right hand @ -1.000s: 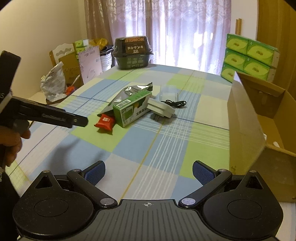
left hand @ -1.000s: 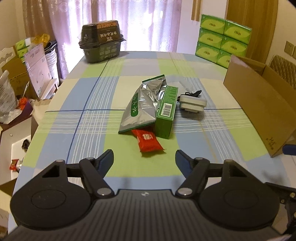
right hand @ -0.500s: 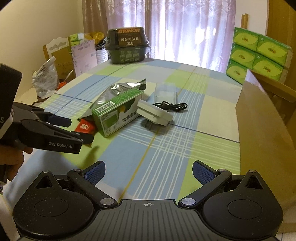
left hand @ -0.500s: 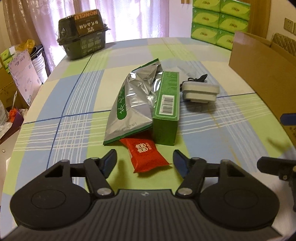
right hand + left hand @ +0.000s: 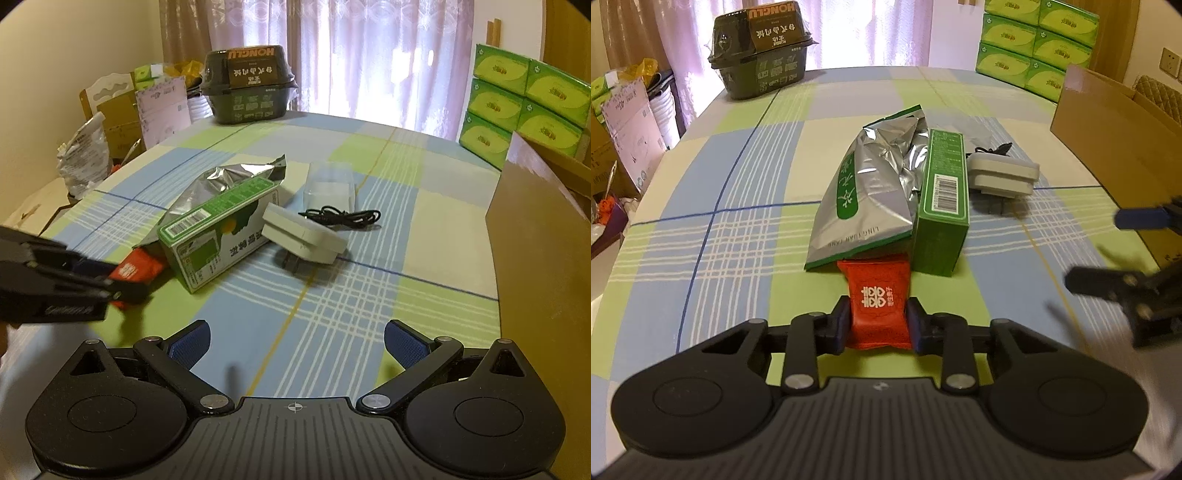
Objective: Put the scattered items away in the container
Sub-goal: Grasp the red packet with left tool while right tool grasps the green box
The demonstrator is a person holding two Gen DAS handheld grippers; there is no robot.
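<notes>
My left gripper (image 5: pixel 877 319) is shut on a small red packet (image 5: pixel 877 295) lying on the checked tablecloth; the same red packet (image 5: pixel 136 267) shows beside the left gripper (image 5: pixel 110 291) in the right wrist view. Just beyond lie a silver tea pouch (image 5: pixel 871 188), a green carton (image 5: pixel 943 199) and a white adapter (image 5: pixel 1003 175) with a black cable (image 5: pixel 343 216). The open cardboard box (image 5: pixel 535 240) stands at the right. My right gripper (image 5: pixel 295 341) hovers open over the cloth, nothing between its fingers.
A dark lidded food container (image 5: pixel 762 48) sits at the table's far end. Green tissue packs (image 5: pixel 1034 40) are stacked at the far right behind the cardboard box (image 5: pixel 1108 125). A clear plastic case (image 5: pixel 330 182) lies past the adapter. Boxes and bags crowd the floor at left.
My left gripper moved forward and down to the red packet and closed on it. The right gripper drifted forward toward the items, still open.
</notes>
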